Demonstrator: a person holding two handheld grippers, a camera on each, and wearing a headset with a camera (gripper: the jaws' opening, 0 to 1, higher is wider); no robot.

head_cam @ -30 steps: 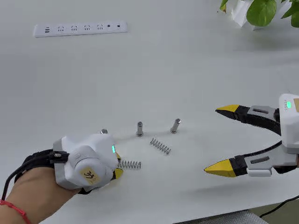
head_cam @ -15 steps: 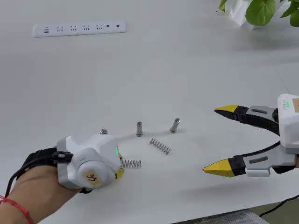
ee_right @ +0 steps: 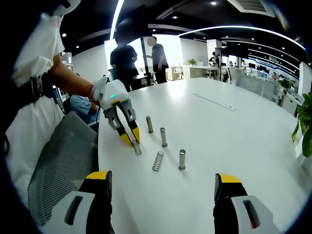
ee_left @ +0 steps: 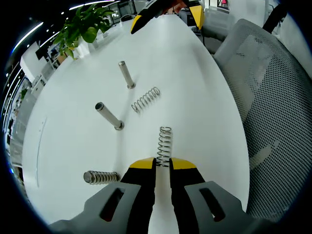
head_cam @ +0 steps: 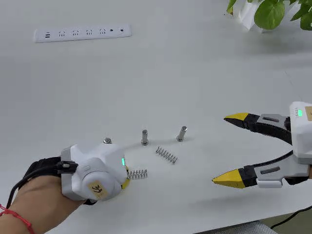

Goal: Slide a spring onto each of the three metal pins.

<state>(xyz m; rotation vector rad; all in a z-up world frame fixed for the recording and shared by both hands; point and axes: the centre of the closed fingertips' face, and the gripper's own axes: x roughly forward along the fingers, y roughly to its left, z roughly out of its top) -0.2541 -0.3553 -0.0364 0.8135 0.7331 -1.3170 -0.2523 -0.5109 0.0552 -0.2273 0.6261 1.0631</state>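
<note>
Your left gripper [ee_left: 163, 164] clamps one end of a spring [ee_left: 165, 140] on the table [head_cam: 204, 73] near the middle pin [head_cam: 145, 137]; your right gripper [head_cam: 234, 148] hovers at right, jaws wide apart.

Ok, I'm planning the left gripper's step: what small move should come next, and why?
Probably lift the held spring and carry it to the middle pin. The left gripper pinches its end, the loaded pin already carries a spring, and the middle pin stands bare nearby.

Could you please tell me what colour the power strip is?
The power strip is white, clearest in the head view.
</note>
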